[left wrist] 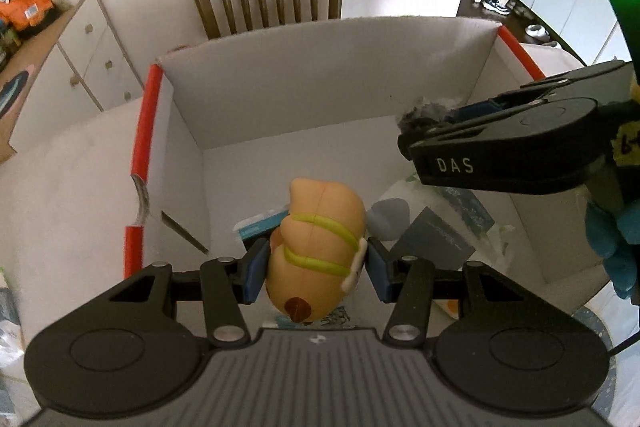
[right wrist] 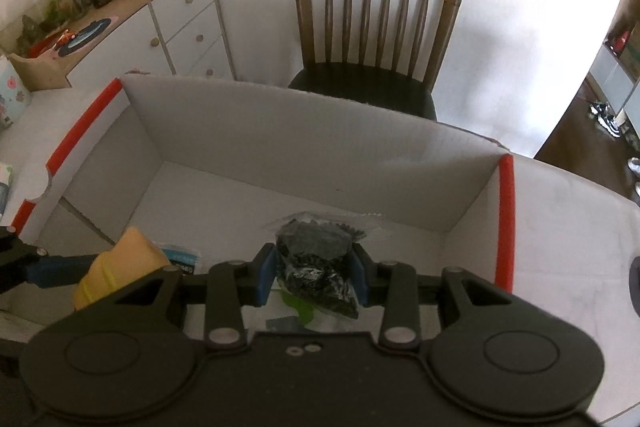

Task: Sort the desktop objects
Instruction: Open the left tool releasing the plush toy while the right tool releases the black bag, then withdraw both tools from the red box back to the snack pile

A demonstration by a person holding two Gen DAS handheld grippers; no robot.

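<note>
My left gripper (left wrist: 316, 263) is shut on a tan toy figure with yellow-green bands (left wrist: 320, 247) and holds it above the inside of an open white cardboard box with red edges (left wrist: 280, 87). My right gripper (right wrist: 313, 273) is shut on a clear bag of black bits (right wrist: 316, 259), also over the box (right wrist: 280, 131). The toy shows at the left of the right wrist view (right wrist: 120, 267). The right gripper shows at the right of the left wrist view (left wrist: 424, 131).
Flat packets and a grey card (left wrist: 436, 239) lie on the box floor. A brown wooden chair (right wrist: 376, 27) stands behind the box. A white drawer cabinet (right wrist: 176, 27) with snack bags on top stands at the left.
</note>
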